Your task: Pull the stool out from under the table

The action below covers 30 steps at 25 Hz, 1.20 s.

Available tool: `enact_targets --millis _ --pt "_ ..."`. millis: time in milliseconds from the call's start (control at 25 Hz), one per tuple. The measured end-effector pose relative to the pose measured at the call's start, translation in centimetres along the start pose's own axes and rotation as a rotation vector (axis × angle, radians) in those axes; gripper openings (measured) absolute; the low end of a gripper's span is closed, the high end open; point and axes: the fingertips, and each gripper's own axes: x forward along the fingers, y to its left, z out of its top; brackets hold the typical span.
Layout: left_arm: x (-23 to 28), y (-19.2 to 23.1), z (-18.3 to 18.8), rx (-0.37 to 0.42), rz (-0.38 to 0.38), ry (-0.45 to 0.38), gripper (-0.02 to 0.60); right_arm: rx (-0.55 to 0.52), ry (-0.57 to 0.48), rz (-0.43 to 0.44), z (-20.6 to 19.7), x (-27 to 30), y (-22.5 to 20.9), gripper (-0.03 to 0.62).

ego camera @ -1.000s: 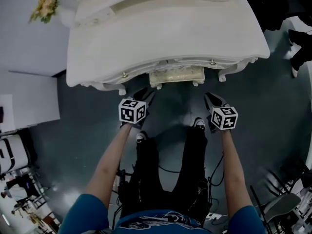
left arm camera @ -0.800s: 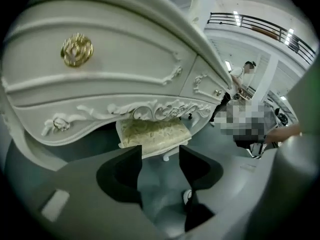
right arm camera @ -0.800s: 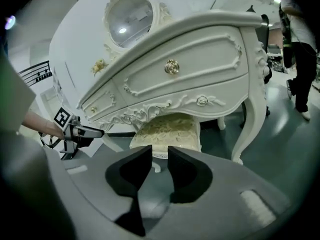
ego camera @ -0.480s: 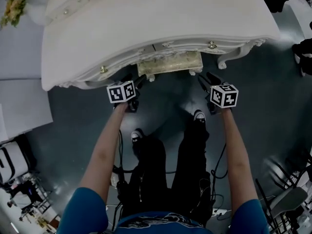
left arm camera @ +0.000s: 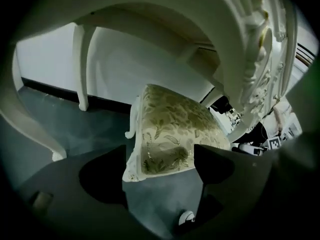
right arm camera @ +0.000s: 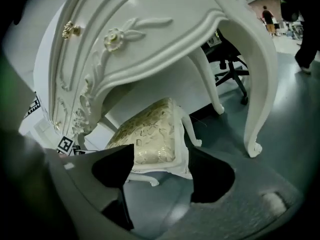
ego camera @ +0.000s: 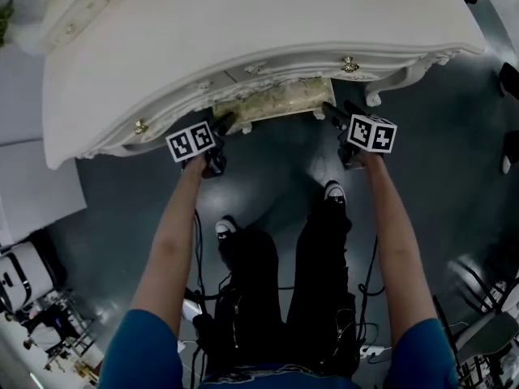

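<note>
**A:** Now that both arms have dropped, what is new at the left gripper [left arm camera: 159, 168]?

**B:** Its fingers [left arm camera: 102, 176] have just been opening and stand wide apart, with nothing pressed between them. The right gripper [right arm camera: 161, 173] has done the same, and its fingers [right arm camera: 212, 176] are spread and grip nothing. In the head view both grippers have moved from mid-frame up to the front edge of the desk [ego camera: 243, 31], one at each end of the strip of seat that shows there.

**A:** And for the task?

**B:** I read it as the reach before the grasp. The hands are ready to take hold, and the pull has not begun.

**A:** Where does the stool [left arm camera: 172, 129] sit against the fingers?

**B:** In the left gripper view, the near corner of its patterned seat fills the gap at lower centre, just past the fingertips. The white frame edge runs close by the left-hand finger. I cannot tell whether it touches, but no pad presses on it. In the right gripper view, the seat's near edge spans the gap. The left-hand finger overlaps the seat in the picture, and the corner lies beside the right-hand finger.

**A:** Farther back?

**B:** The stool is tucked wholly under the desk, with its legs on the grey floor [right arm camera: 280, 129]. The carved apron arches across the upper frame, the curved desk legs stand at the sides, and a white wall [left arm camera: 120, 64] is behind.
</note>
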Motion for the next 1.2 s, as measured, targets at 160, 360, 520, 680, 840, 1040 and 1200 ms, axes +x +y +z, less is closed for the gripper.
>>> enact_targets --millis 160,360,520,680,840,1040,1200 --pt "1.5 0.4 -0.3 -0.068 -0.037 -0.011 0.433 0.043 0.015 0.016 -0.6 1.8 -0.8 0.336" --pt "2.6 -0.2 -0.5 -0.155 -0.138 -0.025 0.454 0.068 0.042 0.048 -1.1 3.6 -0.4 0.331" --pt "3.1 -0.3 -0.3 -0.153 -0.124 -0.024 0.482 0.060 0.082 0.030 -1.4 3.8 -0.3 0.321" --pt "2.4 -1.0 -2.1 -0.166 -0.119 -0.025 0.474 0.045 0.114 -0.013 -2.8 2.5 -0.7 0.301" --pt "0.8 -1.3 -4.7 -0.169 -0.113 -0.024 0.476 0.045 0.172 -0.025 -4.9 0.6 -0.3 0.301" --pt "-1.3 -1.9 -8.9 -0.168 -0.117 0.092 0.479 0.087 0.227 -0.066 -9.3 -3.2 0.1 0.302" --pt "-3.0 -2.2 -11.6 -0.147 -0.109 0.131 0.482 0.126 0.259 -0.103 -12.7 -6.1 0.7 0.302"
